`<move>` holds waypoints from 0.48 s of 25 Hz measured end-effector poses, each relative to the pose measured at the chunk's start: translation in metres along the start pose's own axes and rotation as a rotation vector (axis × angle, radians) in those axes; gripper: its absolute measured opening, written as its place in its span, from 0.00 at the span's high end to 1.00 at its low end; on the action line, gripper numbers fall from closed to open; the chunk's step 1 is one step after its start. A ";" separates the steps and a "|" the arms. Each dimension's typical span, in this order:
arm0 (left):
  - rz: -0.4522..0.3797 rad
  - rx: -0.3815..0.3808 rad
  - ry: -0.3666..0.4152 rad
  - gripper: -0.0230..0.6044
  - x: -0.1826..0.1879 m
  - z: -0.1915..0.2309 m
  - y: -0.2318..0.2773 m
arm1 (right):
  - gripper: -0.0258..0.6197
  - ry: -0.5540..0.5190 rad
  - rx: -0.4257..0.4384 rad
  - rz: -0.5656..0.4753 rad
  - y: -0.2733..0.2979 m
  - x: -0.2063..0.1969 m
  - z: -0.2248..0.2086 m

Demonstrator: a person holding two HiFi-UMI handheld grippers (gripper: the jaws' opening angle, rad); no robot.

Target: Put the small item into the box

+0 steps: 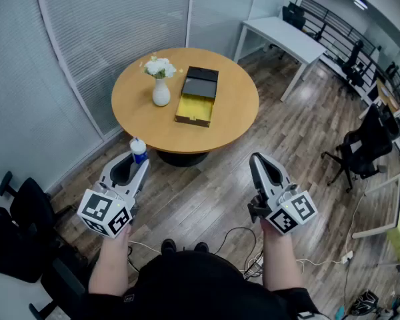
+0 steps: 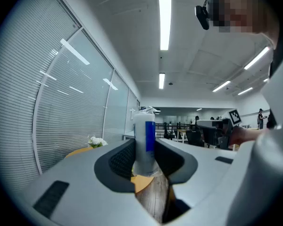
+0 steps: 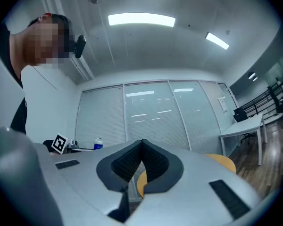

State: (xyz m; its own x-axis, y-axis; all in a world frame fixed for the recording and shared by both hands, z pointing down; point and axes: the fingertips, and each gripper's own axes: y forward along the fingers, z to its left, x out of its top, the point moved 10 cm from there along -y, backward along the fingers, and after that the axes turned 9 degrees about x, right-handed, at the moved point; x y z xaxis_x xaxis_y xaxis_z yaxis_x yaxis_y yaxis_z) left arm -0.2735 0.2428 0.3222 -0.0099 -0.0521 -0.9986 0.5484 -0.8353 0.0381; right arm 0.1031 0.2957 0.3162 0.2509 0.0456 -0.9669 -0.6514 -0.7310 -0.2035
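Left gripper (image 1: 135,168) jaws pinching small bottle (image 2: 145,142), upright between the pads. Right gripper (image 1: 258,160) jaws pressed together, nothing between. Open box (image 1: 195,107) well ahead of both jaws, on round surface (image 1: 235,109); vase (image 1: 161,92) just beside it. Best to hold grip firm, carry bottle forward, lower into yellow compartment clear of vase, then release.

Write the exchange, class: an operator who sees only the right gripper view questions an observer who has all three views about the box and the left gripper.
Operator: I see only a slice of tabletop. Where is the box?
Observer: The box lies open on the round table, its yellow inside showing.
Operator: Is the left gripper carrying anything?
Observer: Yes. The left gripper has its jaws closed on a small white bottle with a blue label, held upright.
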 end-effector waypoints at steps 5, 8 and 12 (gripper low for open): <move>0.000 -0.008 0.004 0.75 -0.001 -0.003 0.003 | 0.91 0.001 0.007 -0.001 0.001 -0.001 0.000; 0.004 -0.013 0.010 0.75 0.000 -0.004 0.006 | 0.91 -0.003 0.012 0.001 0.003 -0.001 -0.001; -0.007 -0.012 0.014 0.75 0.005 -0.011 0.011 | 0.91 -0.052 0.052 0.043 0.008 0.006 -0.002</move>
State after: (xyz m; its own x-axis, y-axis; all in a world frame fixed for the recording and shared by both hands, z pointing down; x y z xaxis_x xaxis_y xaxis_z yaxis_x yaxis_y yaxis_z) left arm -0.2585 0.2393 0.3169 -0.0019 -0.0382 -0.9993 0.5584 -0.8290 0.0306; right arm 0.1012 0.2887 0.3087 0.1847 0.0511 -0.9815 -0.6978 -0.6964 -0.1676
